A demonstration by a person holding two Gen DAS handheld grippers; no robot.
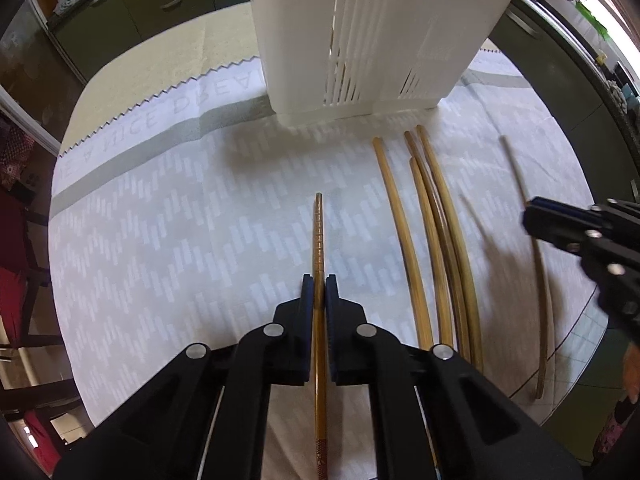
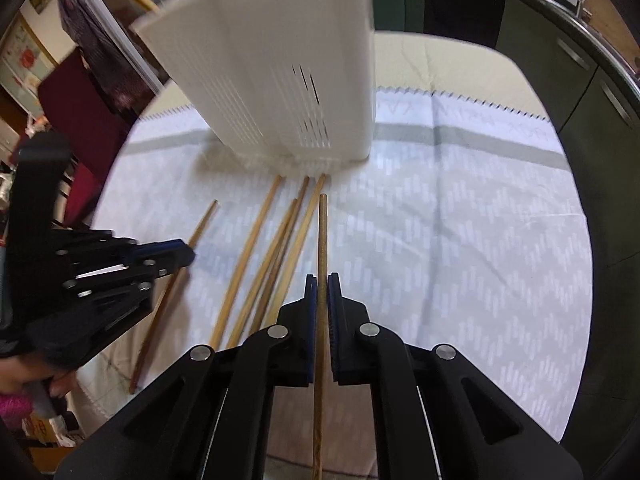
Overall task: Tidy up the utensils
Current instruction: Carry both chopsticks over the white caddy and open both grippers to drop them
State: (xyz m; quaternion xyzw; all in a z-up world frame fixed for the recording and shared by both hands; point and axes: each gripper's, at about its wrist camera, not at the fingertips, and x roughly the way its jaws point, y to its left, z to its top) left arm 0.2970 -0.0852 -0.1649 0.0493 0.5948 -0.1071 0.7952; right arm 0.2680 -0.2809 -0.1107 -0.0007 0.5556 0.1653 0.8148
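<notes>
In the left wrist view my left gripper (image 1: 319,285) is shut on a brown chopstick (image 1: 319,232) with a ridged tip, which lies along the jaws and points at the white slotted utensil holder (image 1: 360,40). Several pale bamboo chopsticks (image 1: 434,220) lie side by side on the cloth to its right. Further right, my right gripper (image 1: 530,216) grips a darker chopstick (image 1: 541,312), blurred. In the right wrist view my right gripper (image 2: 322,285) is shut on that dark chopstick (image 2: 322,236), the holder (image 2: 280,80) stands ahead, the loose chopsticks (image 2: 272,248) lie left, and my left gripper (image 2: 190,254) holds its chopstick (image 2: 160,312).
A pale patterned cloth (image 1: 180,220) with a grey stripe covers the round table. Dark green cabinets (image 1: 168,4) stand behind, and a counter edge (image 2: 592,64) curves at the right. A red chair (image 2: 76,96) is at the left. A person's hand (image 2: 36,376) holds the left tool.
</notes>
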